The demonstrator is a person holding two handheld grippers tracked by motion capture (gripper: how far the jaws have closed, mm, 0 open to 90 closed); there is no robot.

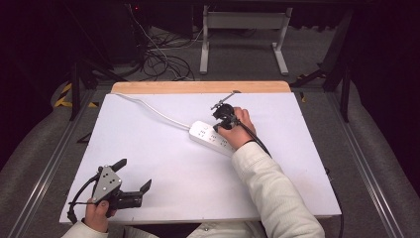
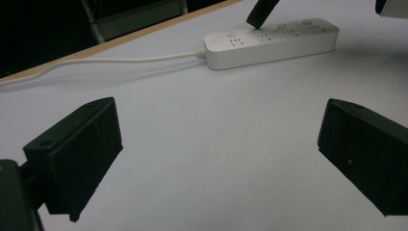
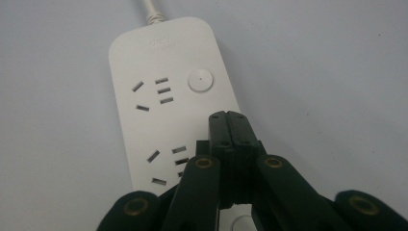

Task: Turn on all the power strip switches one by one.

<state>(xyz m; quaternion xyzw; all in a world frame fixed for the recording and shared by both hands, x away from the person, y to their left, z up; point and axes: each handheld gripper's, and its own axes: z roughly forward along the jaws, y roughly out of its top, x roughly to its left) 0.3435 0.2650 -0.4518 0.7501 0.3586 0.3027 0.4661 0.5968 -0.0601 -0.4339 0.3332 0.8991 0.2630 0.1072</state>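
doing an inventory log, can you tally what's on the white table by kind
power strip: 1
white cable of the strip: 1
grippers: 2, the left gripper open, the right gripper shut over the strip
total: 4

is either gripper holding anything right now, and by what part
Nothing is held. The right gripper is shut with nothing between its jaws, its tip over the power strip. The left gripper is open above the bare table.

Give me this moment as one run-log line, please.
right gripper: jaws shut, tip over power strip near second round button | left gripper: jaws open, holds nothing, low over white table | strip cord: runs to far-left edge
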